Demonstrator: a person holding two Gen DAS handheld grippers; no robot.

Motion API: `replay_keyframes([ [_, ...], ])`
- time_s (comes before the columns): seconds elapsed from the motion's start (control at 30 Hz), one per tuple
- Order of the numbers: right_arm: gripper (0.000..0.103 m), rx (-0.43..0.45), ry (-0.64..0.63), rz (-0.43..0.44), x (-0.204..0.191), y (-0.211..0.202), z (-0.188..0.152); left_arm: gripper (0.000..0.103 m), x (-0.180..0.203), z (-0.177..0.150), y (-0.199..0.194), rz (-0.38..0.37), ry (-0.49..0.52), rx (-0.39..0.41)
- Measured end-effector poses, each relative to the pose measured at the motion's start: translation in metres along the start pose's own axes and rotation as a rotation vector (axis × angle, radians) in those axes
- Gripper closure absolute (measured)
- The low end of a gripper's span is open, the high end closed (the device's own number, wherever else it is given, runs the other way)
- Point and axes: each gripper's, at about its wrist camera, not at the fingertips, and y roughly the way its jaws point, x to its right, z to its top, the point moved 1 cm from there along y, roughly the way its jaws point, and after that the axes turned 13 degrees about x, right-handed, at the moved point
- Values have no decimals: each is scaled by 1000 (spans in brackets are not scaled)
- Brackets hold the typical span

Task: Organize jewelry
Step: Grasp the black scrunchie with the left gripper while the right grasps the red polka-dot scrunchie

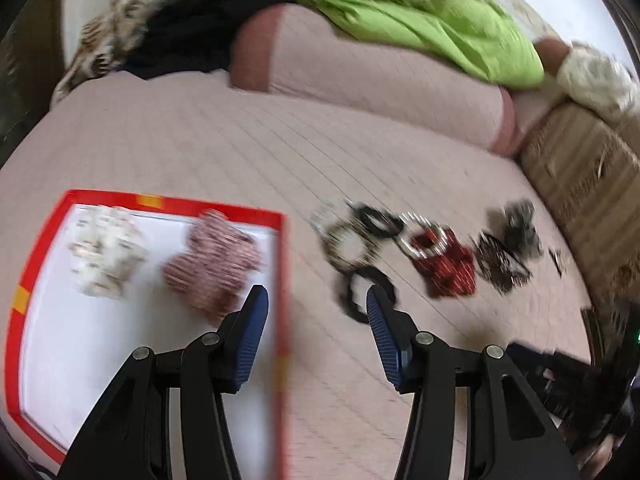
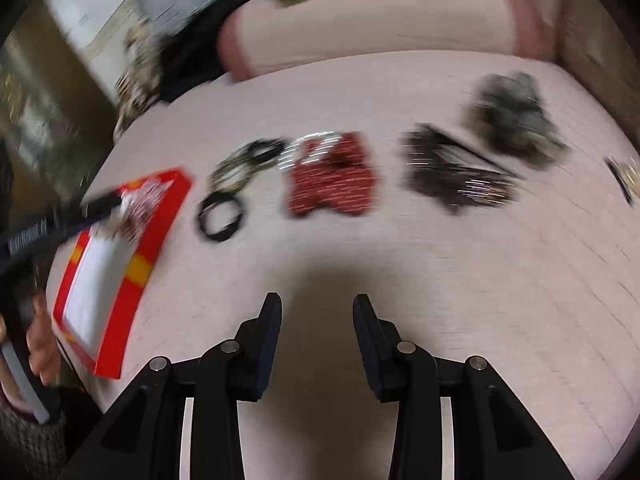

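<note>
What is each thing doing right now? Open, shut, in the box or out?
Left hand-held gripper: open, holding nothing.
Right hand-held gripper: open, holding nothing.
Red box: open, no lid on.
White bead pile: inside the box.
Pink bead pile: inside the box.
Red bead pile: outside, on the bed.
Black ring: outside, lying flat.

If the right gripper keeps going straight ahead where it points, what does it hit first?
Likely the pink quilted bed cover first, bare ahead of the open right gripper; the red beaded jewelry pile lies farther along. Blur makes depth uncertain.
</note>
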Motion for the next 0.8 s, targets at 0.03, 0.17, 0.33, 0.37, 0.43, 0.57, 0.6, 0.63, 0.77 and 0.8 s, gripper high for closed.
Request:
replay_keyframes([
  [0.03, 62, 13, 25, 2, 10, -2, 3, 53, 13, -4, 6, 3, 31, -14],
  [0.17, 62, 44, 66, 36, 23, 6, 19, 53, 39, -15, 33, 4, 66, -87],
  [0.33, 62, 48, 52, 56, 18, 36, 37, 53, 41, -15, 67, 63, 69, -127],
  [0.37, 62, 47, 51, 60, 21, 41, 39, 53, 39, -16, 72, 69, 70, -137],
  [0.43, 62, 47, 54, 60, 18, 57, 47, 53, 37, -17, 83, 75, 72, -156],
  [0.57, 51, 55, 74, 55, 23, 78, 57, 53, 33, -20, 96, 80, 70, -162],
  [0.6, 51, 54, 75, 51, 23, 83, 59, 53, 34, -20, 97, 82, 76, -150],
  [0.63, 51, 52, 73, 47, 23, 87, 59, 53, 34, -20, 97, 85, 83, -145],
  [0.77, 59, 57, 41, 27, 17, 97, 60, 96, 38, -24, 96, 114, 126, -118],
  [0.8, 70, 57, 36, 20, 17, 98, 61, 95, 39, -24, 95, 111, 122, -117],
])
